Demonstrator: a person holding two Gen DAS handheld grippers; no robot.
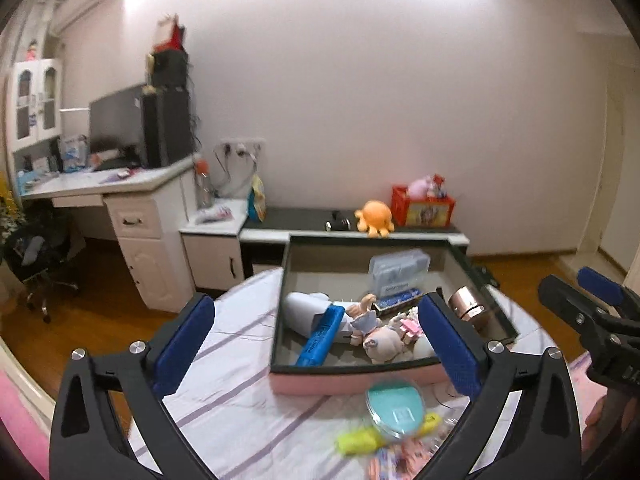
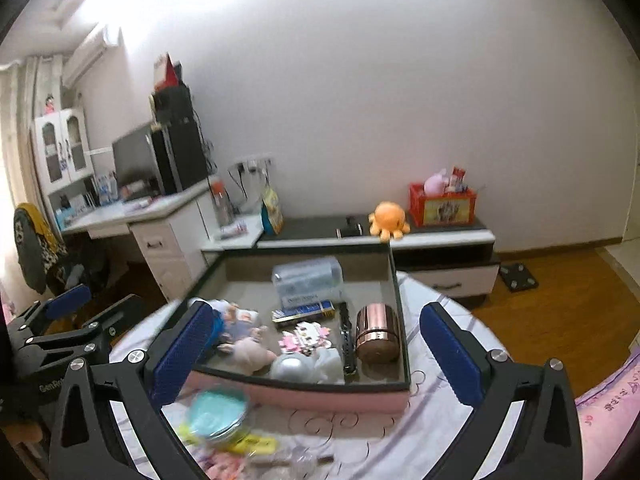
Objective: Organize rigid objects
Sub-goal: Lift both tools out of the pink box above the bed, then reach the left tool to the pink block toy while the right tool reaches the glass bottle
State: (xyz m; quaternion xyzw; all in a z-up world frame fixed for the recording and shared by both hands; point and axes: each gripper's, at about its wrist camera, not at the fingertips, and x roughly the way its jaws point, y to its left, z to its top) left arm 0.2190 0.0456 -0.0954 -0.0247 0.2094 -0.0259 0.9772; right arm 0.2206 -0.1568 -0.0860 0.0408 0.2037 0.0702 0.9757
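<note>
Hovering: I hold both claws over the striped sheet [image 1: 224, 368], short of the pink-walled box [image 1: 352, 380].
Left gripper [image 1: 320, 352]: jaws spread as wide as they go, nothing between the pads.
Right gripper [image 2: 316, 360]: likewise fully spread and empty; it also shows at the right edge of the left view.
In the box: a copper tin [image 2: 378, 334], a clear plastic case [image 2: 308, 276], a blue bar-shaped pack [image 1: 322, 334], small dolls [image 1: 378, 336] and a silver ball [image 2: 291, 368] lie packed together.
Outside the box: a round teal-lidded case [image 1: 395, 408] sits on the sheet just before the pink wall, with yellow bits [image 1: 358, 440] beside it, blurred.
Handling, my judgement: the teal case looks light, stiff and smooth-rimmed, so likely slippery; I would pinch it across its width, at the rim.
Risk: a glossy edge may squirt out of the pads.
</note>
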